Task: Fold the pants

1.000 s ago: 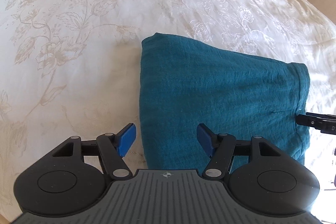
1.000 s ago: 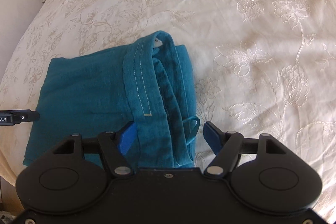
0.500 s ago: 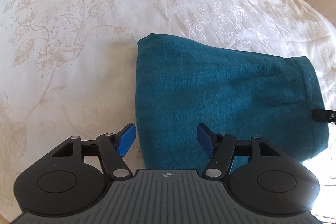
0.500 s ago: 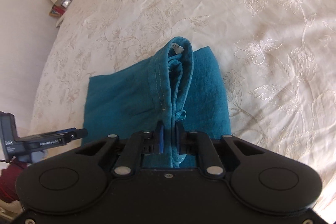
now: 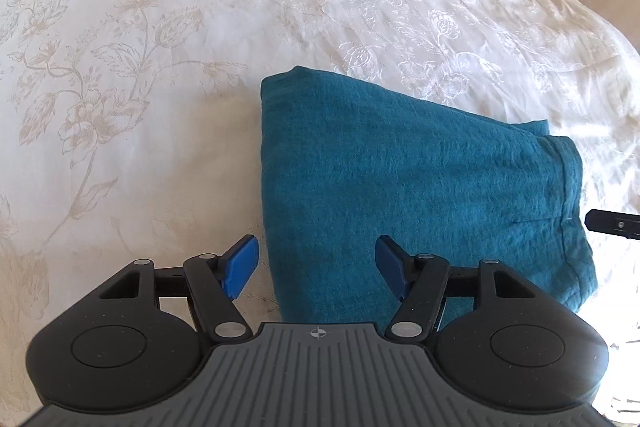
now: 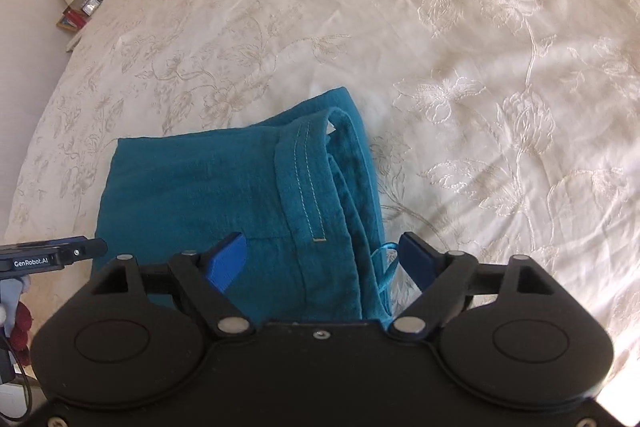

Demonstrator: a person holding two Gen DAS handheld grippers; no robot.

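Pants point(image 6: 224, 195) folded into a teal crinkled-cotton block, embroidered cream bedspread point(image 6: 480, 47), both jaws spread

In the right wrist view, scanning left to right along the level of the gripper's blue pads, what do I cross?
Tip of the left gripper → folded teal pants → stitched waistband → thin teal drawstring loop → floral bedspread.
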